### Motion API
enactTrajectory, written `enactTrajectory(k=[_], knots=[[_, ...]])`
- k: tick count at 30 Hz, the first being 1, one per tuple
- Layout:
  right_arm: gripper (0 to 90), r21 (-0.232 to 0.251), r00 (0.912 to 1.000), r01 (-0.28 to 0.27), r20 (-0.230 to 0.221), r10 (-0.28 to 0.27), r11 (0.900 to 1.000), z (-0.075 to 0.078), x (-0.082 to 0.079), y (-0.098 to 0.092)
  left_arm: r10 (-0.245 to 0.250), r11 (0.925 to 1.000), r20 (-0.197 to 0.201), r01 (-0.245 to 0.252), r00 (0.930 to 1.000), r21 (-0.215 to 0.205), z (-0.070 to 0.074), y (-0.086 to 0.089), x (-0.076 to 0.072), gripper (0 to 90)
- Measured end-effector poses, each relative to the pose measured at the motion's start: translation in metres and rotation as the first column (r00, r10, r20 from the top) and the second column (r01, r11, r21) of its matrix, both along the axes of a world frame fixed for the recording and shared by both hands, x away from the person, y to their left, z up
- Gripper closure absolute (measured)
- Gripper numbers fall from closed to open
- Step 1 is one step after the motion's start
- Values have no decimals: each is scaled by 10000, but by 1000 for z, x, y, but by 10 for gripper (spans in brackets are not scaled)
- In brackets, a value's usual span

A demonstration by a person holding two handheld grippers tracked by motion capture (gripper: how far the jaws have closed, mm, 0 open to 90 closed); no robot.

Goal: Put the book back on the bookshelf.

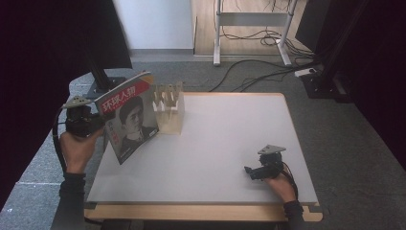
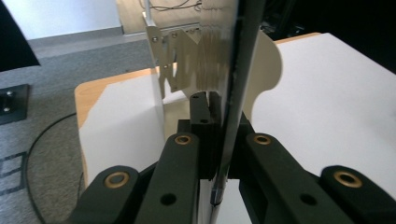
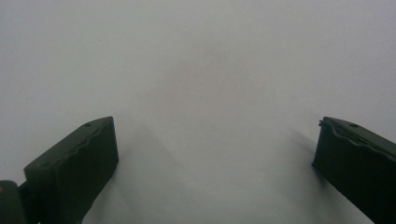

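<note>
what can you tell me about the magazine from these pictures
The magazine is a thin glossy issue with a red title band bearing white characters and a portrait on its cover. It is held upright, tilted, off the table at the left end, its cover facing the camera. The left tongs are shut on its left edge; in the left gripper view it runs edge-on between the jaws. Its far edge stands beside the wooden slotted rack; contact there cannot be told.

Magazine [image 2: 236,70] seen edge-on between left gripper [image 2: 217,140] jaws, cover unreadable there, top and bottom cut by frame edges. Wooden rack [image 2: 187,60] beyond claw partly hidden behind magazine, slats blurred. In high view, magazine [image 1: 128,117] covers rack's [image 1: 170,110] near-left side; small cover text too fine to read. Right gripper [image 3: 215,154] jaws cut off at bottom edge.
</note>
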State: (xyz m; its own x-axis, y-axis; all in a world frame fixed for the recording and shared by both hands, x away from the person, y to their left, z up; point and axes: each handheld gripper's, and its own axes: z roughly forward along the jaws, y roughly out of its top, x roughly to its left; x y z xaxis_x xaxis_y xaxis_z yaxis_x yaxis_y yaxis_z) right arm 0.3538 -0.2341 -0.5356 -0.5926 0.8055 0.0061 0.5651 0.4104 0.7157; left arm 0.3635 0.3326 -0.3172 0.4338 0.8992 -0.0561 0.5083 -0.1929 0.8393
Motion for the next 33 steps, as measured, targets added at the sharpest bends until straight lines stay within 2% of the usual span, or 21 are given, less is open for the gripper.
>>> enactTrajectory(k=[7, 18, 22, 27, 29, 33], knots=[[0, 16, 10000, -4, -7, 4, 10000, 0, 0, 0, 344, 9993, -17, -345, 9994, -117, -5, -5, 20, 871], [0, 19, 10000, -7, -6, 7, 10000, 0, 0, 0, 915, 9948, 449, -893, 9948, -492, -14, -20, 52, 870], [0, 17, 10000, -28, -15, 28, 10000, 0, 0, 0, 1035, 9931, 552, -1001, 9931, -613, -18, -23, 57, 870], [0, 8, 10000, -33, 17, 33, 10000, 0, 0, 0, 1067, 9920, 883, -1000, 9904, -773, -28, -24, 62, 869], [0, 19, 10000, -12, -4, 12, 10000, 0, 0, 0, 1065, 9922, 915, -998, 9901, -747, -32, -23, 62, 868], [0, 13, 10000, -20, 4, 20, 10000, 0, 0, 0, 1085, 9915, 695, -1029, 9917, -797, -41, -16, 61, 861]])
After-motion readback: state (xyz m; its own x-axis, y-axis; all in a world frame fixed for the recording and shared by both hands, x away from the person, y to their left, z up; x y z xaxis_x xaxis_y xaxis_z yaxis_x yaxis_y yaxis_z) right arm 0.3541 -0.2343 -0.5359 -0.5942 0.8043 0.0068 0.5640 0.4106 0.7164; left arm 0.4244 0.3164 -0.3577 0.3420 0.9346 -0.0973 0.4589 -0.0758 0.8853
